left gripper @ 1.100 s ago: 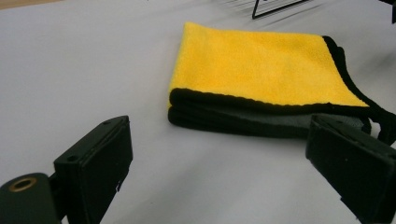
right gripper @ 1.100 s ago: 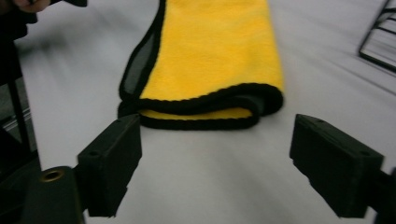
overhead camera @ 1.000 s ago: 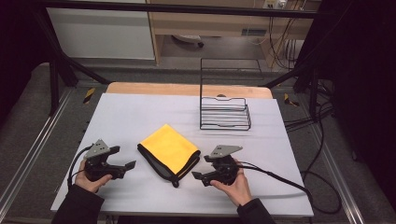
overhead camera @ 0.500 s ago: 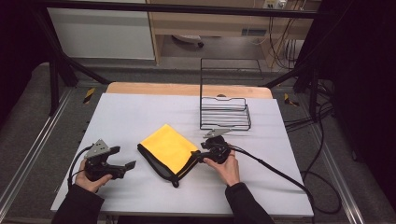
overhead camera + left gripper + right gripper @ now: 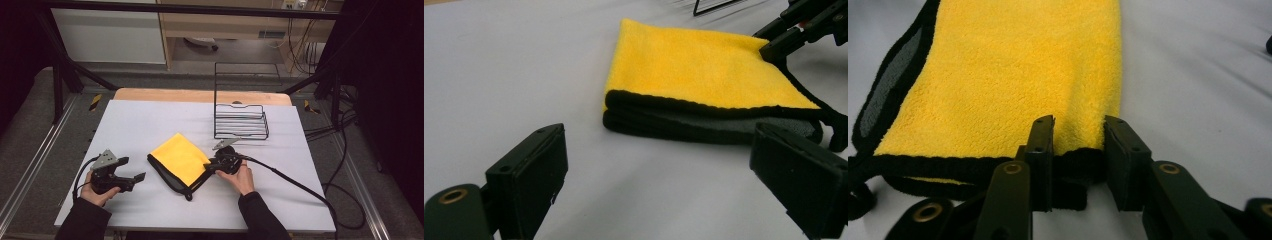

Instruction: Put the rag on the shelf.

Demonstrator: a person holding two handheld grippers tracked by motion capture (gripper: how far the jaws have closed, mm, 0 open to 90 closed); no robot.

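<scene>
While the white table (image 5: 150, 125) bears a wire rack (image 5: 240, 121) at its far right, a folded yellow cloth (image 5: 181, 159) lies at its near middle, not yet lifted. The right gripper (image 5: 1078, 150) is set at the cloth's right corner, its jaws just closing around the black hem without a visible clamp. The left gripper (image 5: 137, 177) is held apart at the left, jaws wide, so the grasp and all handling are judged as left.
</scene>
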